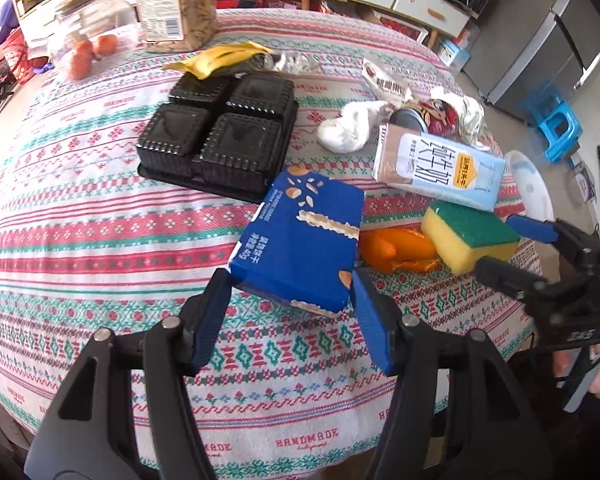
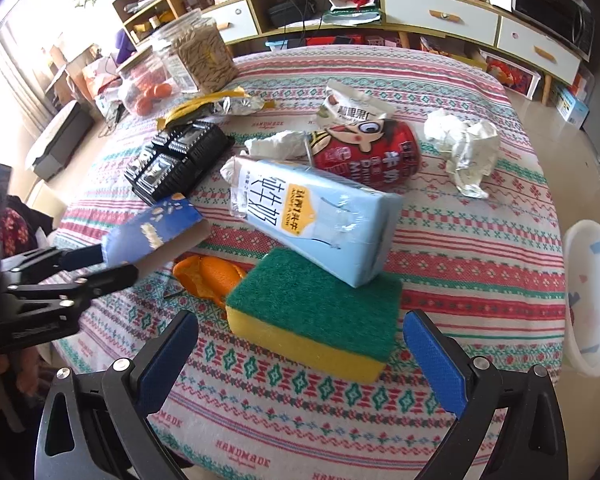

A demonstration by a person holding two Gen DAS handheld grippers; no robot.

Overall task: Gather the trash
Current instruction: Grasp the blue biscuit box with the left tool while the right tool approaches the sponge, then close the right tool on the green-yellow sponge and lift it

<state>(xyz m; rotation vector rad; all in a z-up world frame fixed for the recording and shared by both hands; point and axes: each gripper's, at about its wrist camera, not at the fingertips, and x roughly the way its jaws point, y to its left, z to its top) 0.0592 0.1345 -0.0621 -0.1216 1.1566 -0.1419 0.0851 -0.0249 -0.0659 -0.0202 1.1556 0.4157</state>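
My left gripper (image 1: 290,284) is shut on a blue biscuit box (image 1: 300,240) and holds it tilted above the table; it also shows in the right wrist view (image 2: 152,232). My right gripper (image 2: 300,336) is open around a yellow-green sponge (image 2: 316,312), which also shows in the left wrist view (image 1: 472,236). A light-blue milk carton (image 2: 316,216) leans on the sponge. Behind it lie a red can (image 2: 364,148), crumpled tissues (image 2: 464,148), a snack wrapper (image 2: 348,104), orange peel (image 2: 208,276), a black plastic tray (image 1: 220,136) and a yellow wrapper (image 1: 220,58).
A patterned cloth (image 1: 100,220) covers the table. Jars of seeds (image 1: 176,4) and oranges (image 1: 88,40) stand at the far edge. A white bowl (image 2: 592,300) sits at the right edge. Cabinets (image 2: 440,12) stand behind.
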